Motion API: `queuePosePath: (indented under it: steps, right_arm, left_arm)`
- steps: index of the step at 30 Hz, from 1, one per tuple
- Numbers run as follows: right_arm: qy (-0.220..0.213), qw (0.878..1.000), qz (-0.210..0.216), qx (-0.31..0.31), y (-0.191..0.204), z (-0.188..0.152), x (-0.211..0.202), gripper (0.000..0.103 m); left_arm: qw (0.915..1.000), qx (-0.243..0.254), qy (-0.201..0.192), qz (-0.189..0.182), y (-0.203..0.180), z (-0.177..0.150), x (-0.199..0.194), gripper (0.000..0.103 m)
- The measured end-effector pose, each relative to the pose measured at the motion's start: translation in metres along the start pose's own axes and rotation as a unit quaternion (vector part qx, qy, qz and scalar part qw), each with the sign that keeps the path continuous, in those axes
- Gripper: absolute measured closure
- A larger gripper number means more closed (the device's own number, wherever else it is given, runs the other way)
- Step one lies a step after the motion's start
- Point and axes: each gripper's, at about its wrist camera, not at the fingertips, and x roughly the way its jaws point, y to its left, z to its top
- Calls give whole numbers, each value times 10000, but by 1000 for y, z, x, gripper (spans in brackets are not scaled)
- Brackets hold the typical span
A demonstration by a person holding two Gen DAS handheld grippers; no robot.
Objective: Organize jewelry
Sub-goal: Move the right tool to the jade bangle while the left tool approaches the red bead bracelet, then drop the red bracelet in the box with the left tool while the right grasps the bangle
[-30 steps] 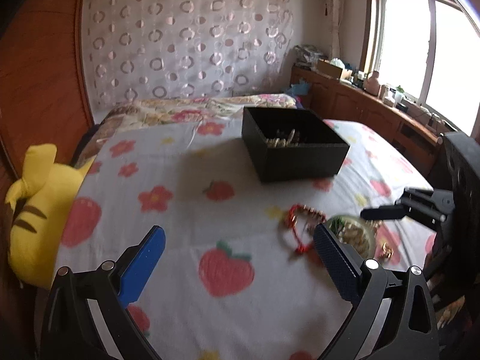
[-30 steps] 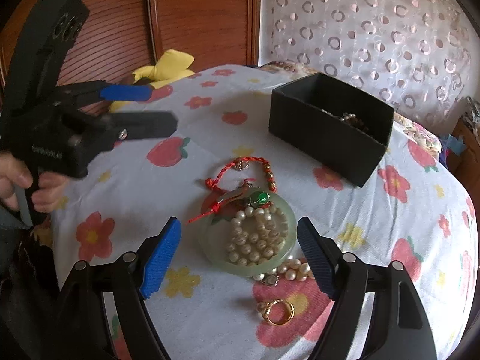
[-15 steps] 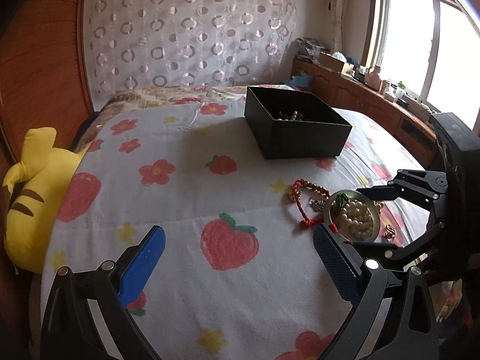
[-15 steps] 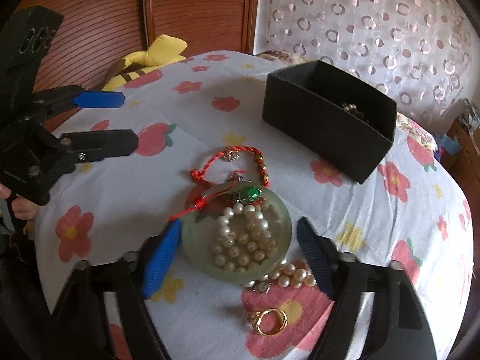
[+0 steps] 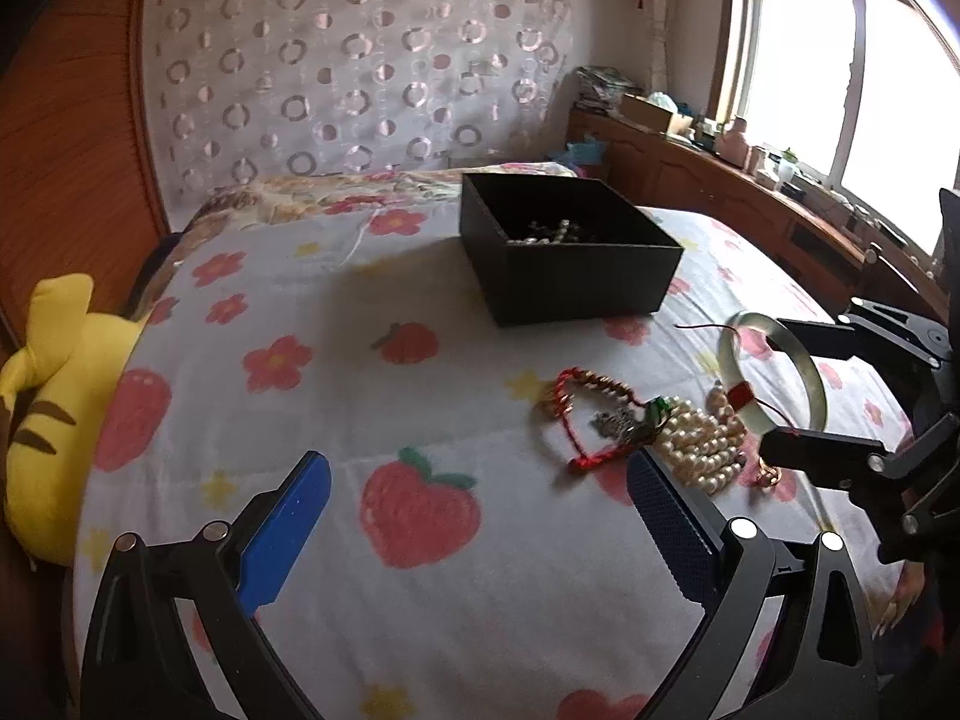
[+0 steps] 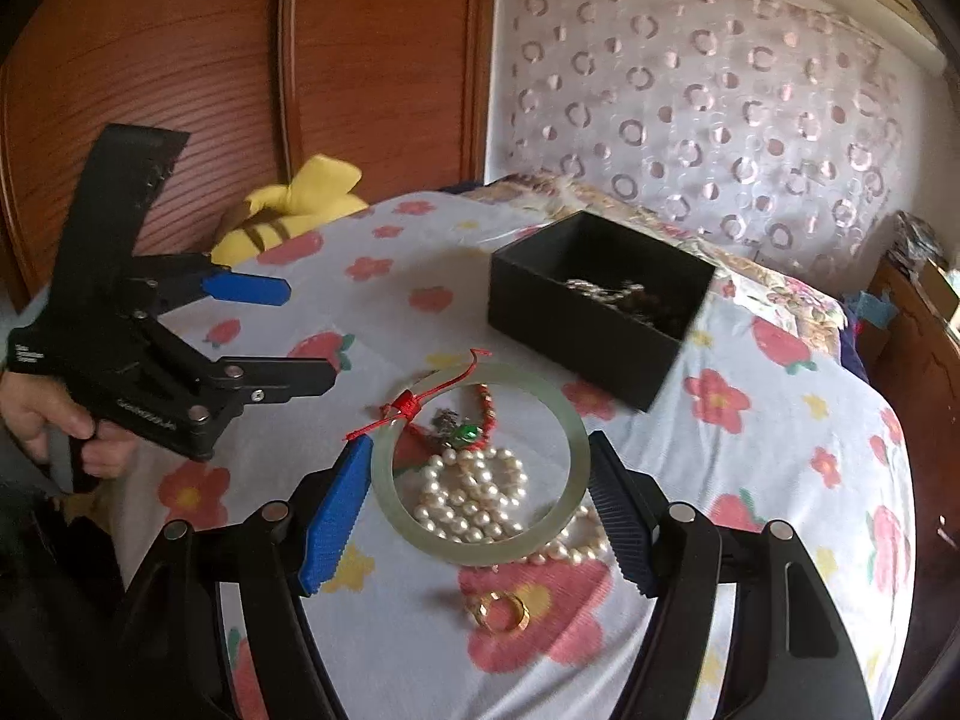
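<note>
My right gripper (image 6: 480, 480) is shut on a pale green jade bangle (image 6: 570, 420) with a red cord, and holds it lifted above the bed; it also shows in the left wrist view (image 5: 816, 384). Under it lie a pearl strand (image 6: 474, 498), a red cord bracelet (image 5: 576, 420) with a green charm, and a gold ring (image 6: 501, 612). A black open box (image 6: 600, 324) with jewelry inside stands farther back. My left gripper (image 5: 474, 516) is open and empty, left of the pile.
The bedspread (image 5: 360, 396) has strawberry and flower prints. A yellow plush toy (image 5: 48, 396) lies at the left edge. A wooden headboard (image 6: 240, 90) and a circle-pattern curtain (image 5: 348, 72) stand behind. A wooden sideboard (image 5: 720, 192) runs under the window.
My right gripper closed on the jade bangle and lifted it off the pearls. The left gripper drew back a little and stayed open.
</note>
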Motion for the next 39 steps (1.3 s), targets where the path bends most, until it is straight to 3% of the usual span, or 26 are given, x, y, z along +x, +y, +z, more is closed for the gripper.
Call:
queuePosePath:
  steps: [2, 4, 10, 13, 21, 23, 24, 30, 39]
  right_arm:
    - [-27, 9999, -10, 113, -5, -6, -6, 29]
    - [-46, 9998, -45, 204, -8, -13, -10, 29]
    - [16, 9989, -79, 465, -13, -34, -9, 29]
    - [45, 9985, -72, 547, -15, -38, -5, 29]
    - [-2, 9979, -66, 644, -16, -42, -4, 29]
    - [-2, 9978, -58, 658, -17, -42, -3, 29]
    - [0, 9978, -48, 668, -17, -42, -3, 29]
    - [-47, 9974, -33, 712, -18, -43, -5, 29]
    - [-50, 9974, -45, 712, -18, -43, -5, 29]
  left_arm:
    - [9999, 28, 49, -119, -3, 3, 4, 10]
    - [9995, 68, 171, -270, -6, 7, 11, 29]
    - [9979, 126, 441, -460, -17, 13, 31, 58]
    - [9973, 180, 549, -444, -21, 16, 39, 69]
    - [9964, 407, 710, -204, -31, 17, 50, 80]
    - [9964, 471, 688, -171, -32, 16, 50, 88]
    - [9963, 485, 691, -185, -33, 16, 51, 101]
    - [9966, 537, 580, -232, -36, 16, 45, 101]
    - [9983, 509, -49, -283, -44, 37, 9, 101]
